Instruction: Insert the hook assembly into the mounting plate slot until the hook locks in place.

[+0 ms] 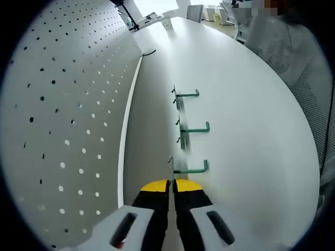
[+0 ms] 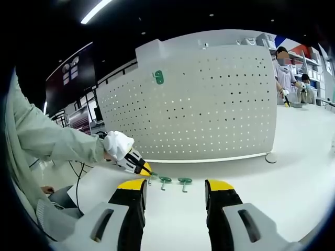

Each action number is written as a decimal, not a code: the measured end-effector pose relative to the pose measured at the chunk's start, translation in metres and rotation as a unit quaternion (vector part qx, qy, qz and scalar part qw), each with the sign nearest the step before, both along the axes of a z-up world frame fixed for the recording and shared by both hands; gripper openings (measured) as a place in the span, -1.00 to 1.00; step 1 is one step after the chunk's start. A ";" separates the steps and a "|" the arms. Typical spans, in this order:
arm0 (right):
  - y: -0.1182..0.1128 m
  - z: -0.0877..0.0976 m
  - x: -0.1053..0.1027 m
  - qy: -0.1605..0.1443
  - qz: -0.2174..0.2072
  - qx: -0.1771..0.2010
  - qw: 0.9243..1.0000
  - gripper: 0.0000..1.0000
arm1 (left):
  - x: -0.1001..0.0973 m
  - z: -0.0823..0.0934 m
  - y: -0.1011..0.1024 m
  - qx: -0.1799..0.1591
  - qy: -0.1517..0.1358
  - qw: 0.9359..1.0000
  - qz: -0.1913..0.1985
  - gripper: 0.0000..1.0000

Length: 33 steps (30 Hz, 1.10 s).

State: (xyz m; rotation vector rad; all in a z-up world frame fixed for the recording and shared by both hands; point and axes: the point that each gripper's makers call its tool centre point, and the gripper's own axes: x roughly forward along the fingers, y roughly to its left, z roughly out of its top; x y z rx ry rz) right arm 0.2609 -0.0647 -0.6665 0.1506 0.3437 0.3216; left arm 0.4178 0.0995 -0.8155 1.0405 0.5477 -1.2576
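Note:
Three green hooks lie in a row on the white table (image 1: 251, 130): a far one (image 1: 187, 94), a middle one (image 1: 194, 128) and a near one (image 1: 191, 169). My left gripper (image 1: 171, 184) is shut, its yellow tips right at the near hook's wire end; I cannot tell whether they pinch it. The white pegboard (image 1: 68, 130) stands upright to its left. In the right gripper view the same pegboard (image 2: 199, 104) carries one green hook (image 2: 158, 77) high up. My right gripper (image 2: 175, 185) hangs open above the table, short of the hooks (image 2: 185, 181). A gloved hand holds the left gripper (image 2: 140, 166) there.
A small round disc (image 2: 270, 157) lies at the pegboard's right foot. A black bent wire (image 1: 149, 53) rests by the board's far end. A person's sleeve (image 2: 52, 138) reaches in from the left. People stand at the far right (image 2: 285, 73). A mesh chair (image 1: 314, 94) flanks the table.

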 end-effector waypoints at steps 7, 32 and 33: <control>0.004 0.005 -0.003 -0.006 0.001 0.001 1.000 -0.14 | 0.001 0.015 -0.002 -0.027 -0.012 0.999 0.022 -0.94; 0.030 0.035 -0.014 -0.037 0.030 -0.010 0.999 -0.15 | -0.044 0.035 0.044 -0.137 -0.025 0.978 0.158 -0.94; 0.031 0.035 -0.015 -0.037 0.032 -0.011 0.999 -0.15 | -0.048 0.037 0.043 -0.139 -0.028 0.977 0.158 -0.94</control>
